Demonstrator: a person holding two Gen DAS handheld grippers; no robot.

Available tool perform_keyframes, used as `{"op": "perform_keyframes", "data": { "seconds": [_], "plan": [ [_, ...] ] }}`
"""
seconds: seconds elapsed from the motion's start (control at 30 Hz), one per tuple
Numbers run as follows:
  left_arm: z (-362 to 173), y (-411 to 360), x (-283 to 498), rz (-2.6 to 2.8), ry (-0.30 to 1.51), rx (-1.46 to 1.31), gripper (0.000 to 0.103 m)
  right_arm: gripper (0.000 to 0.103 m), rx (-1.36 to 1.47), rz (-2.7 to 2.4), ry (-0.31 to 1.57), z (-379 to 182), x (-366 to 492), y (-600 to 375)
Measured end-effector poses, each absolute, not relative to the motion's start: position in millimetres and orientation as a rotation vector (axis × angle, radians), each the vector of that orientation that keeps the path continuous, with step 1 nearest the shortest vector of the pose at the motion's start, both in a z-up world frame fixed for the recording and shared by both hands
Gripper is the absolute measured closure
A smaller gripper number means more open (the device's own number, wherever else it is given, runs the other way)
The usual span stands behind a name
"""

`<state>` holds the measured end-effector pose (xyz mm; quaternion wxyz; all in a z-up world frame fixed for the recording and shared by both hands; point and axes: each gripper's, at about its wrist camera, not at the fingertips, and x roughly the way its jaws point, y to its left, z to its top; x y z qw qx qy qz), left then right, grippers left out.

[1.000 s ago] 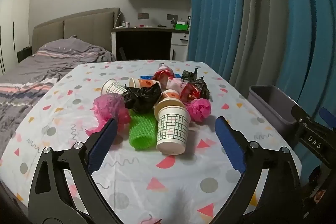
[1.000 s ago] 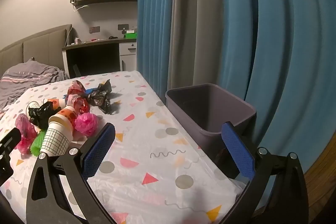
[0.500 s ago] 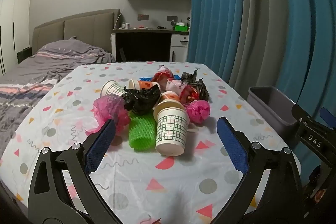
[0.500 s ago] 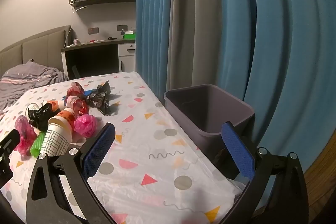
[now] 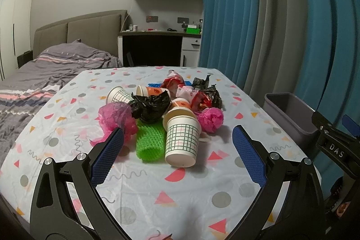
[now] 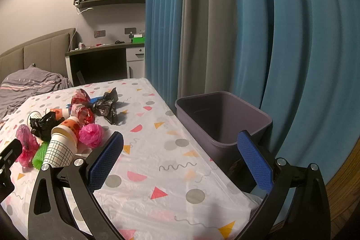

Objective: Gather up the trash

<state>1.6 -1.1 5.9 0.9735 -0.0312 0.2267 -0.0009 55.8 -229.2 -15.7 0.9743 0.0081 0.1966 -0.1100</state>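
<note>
Trash heaped mid-counter point(image 5: 126, 192) on a confetti-print cloth. L to R: crumpled pink bag point(image 5: 117, 117), green mesh sleeve point(image 5: 150, 138) lying flat, black bag point(image 5: 151, 106) above it, grid-print paper cup point(image 5: 182, 142) upside down w/ another cup stacked on it, pink wad point(image 5: 211, 119). Left claw point(image 5: 177, 159) wide open, empty, short of the pile. Right claw point(image 6: 180, 164) also wide open, holding nothing, facing grey bin point(image 6: 222, 120) just off counter's right edge.
</note>
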Motion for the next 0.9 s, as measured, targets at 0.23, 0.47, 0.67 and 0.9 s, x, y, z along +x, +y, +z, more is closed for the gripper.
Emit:
{"op": "perform_keyframes", "data": {
  "seconds": [0.23, 0.47, 0.67, 0.9],
  "plan": [
    [6.7, -1.1, 1.6, -0.003, 0.457, -0.066, 0.008, 0.005, 0.016, -0.222, 0.395, -15.7, 55.9, -229.1],
    [5.8, -0.2, 0.9, -0.004, 0.456, -0.065, 0.008, 0.005, 0.016, -0.222, 0.394, -15.6, 55.8, -229.4],
    [5.6, 0.1, 0.7, -0.004, 0.455, -0.065, 0.008, 0.005, 0.015, -0.222, 0.394, -15.9, 55.7, -229.3],
    [5.4, 0.3, 0.7, -0.005, 0.455, -0.065, 0.008, 0.005, 0.016, -0.221, 0.393, -16.3, 55.5, -229.4]
  ]
}}
